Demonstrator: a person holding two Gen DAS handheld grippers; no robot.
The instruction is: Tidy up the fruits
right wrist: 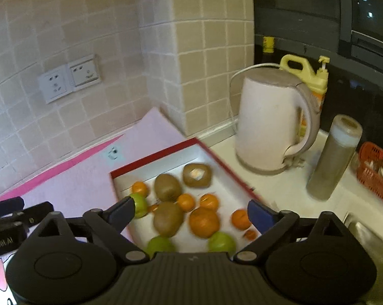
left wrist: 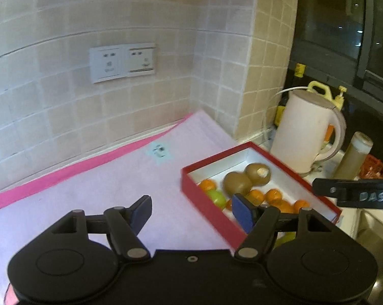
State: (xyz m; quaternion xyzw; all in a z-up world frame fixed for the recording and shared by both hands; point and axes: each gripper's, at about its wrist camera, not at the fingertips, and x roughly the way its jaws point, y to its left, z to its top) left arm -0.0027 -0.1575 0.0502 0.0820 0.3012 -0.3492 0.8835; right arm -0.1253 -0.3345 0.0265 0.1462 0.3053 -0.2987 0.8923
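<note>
A red box [right wrist: 163, 153] with a white inside lies on the pink mat [left wrist: 102, 190]. It holds three brown kiwis [right wrist: 167, 186], several oranges [right wrist: 204, 221] and three green fruits [right wrist: 222, 242]. My right gripper [right wrist: 191, 206] hovers above the box's near end, open, with nothing between its blue pads. In the left wrist view the same box [left wrist: 204, 204] sits to the right. My left gripper [left wrist: 191, 203] is open and empty over the mat, its right finger [left wrist: 242, 214] overlapping the box's near wall. Part of the right gripper shows at that view's right edge.
A white kettle [right wrist: 272, 124] stands right of the box, with a yellow bottle [right wrist: 306, 72] behind it. A tall cylindrical bottle [right wrist: 334, 157] and a red basket [right wrist: 377, 172] are further right. A sink edge [right wrist: 369, 239] lies near right. The tiled wall carries sockets [right wrist: 69, 78].
</note>
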